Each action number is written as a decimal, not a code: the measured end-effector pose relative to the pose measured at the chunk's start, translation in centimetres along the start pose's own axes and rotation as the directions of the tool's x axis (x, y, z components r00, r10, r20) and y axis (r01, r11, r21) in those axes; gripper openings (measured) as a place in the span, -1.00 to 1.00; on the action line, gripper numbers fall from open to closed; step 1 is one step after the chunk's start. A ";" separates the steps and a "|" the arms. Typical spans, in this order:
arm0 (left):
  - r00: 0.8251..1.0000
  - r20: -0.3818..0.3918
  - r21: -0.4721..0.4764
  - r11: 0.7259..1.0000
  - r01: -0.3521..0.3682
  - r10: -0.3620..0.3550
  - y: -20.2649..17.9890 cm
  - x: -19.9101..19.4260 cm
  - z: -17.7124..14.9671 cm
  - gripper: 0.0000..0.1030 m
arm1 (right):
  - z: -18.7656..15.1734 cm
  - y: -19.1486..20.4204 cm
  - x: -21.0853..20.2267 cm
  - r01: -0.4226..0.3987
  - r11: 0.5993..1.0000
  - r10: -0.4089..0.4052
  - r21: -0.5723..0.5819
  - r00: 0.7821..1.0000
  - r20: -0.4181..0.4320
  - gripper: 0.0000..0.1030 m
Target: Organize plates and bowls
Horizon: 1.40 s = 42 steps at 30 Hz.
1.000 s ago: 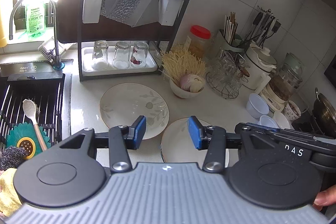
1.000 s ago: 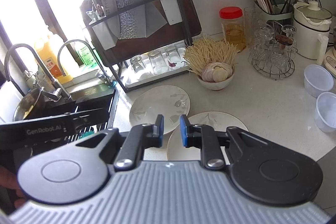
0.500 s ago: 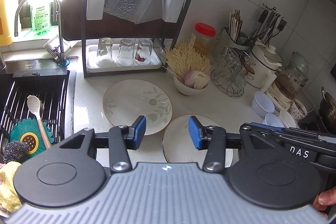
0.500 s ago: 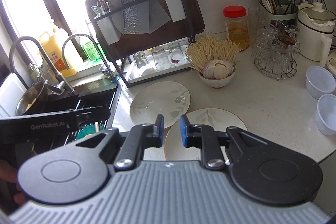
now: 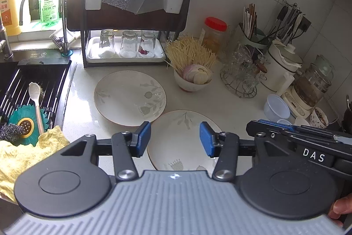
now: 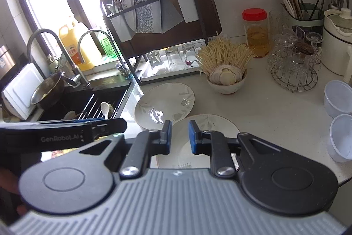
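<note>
The near plate [image 5: 182,136] lies flat on the desk [image 5: 231,107], directly below and ahead of the left hand-held gripper [image 5: 175,139], whose empty jaws are opening; the right hand-held gripper [image 6: 179,137] hovers beside, narrowly apart, empty.

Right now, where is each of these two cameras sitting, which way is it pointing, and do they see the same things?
Left wrist view: sits on the left gripper, looking down along its opening jaws, nothing between them, at the near plate; a fingertip shows at lower right.
Right wrist view: sits on the right gripper, jaws narrowly apart and empty, facing the counter and sink; the left gripper's side crosses its left edge.
Shared: both plates, the far plate, the noodle bowl and the dish rack.
</note>
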<state>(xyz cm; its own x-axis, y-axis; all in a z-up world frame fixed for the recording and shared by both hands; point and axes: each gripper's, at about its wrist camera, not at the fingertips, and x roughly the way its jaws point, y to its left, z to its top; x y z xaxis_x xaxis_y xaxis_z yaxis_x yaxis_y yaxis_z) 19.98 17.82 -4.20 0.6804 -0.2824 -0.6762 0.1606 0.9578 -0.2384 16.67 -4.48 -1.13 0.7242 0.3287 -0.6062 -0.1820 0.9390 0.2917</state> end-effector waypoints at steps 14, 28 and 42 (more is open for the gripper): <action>0.992 0.029 -0.137 0.984 -0.114 0.120 -4.1 -1.5 -3.4 0.07 | -1.0 -5.0 -2.6 -0.116 0.989 0.112 -0.088 0.992 -0.050 -0.59; 0.977 -0.006 -0.203 0.957 -0.208 0.211 -3.8 -3.4 -5.9 0.07 | -2.2 -5.8 -2.0 -0.193 0.977 0.182 -0.092 0.976 -0.120 -0.58; 0.983 -0.029 -0.238 0.954 -0.184 0.182 1.0 0.2 -2.7 0.20 | -0.2 -5.6 3.0 -0.193 0.981 0.189 -0.008 0.969 -0.159 0.60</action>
<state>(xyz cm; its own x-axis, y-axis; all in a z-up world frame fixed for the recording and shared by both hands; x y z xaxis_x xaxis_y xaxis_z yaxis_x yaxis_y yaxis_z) 18.32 18.54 -6.47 0.6776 -0.1043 -0.7280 -0.1424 0.9525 -0.2690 19.71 -8.77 -4.72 0.5619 0.5124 -0.6495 -0.3235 0.8587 0.3976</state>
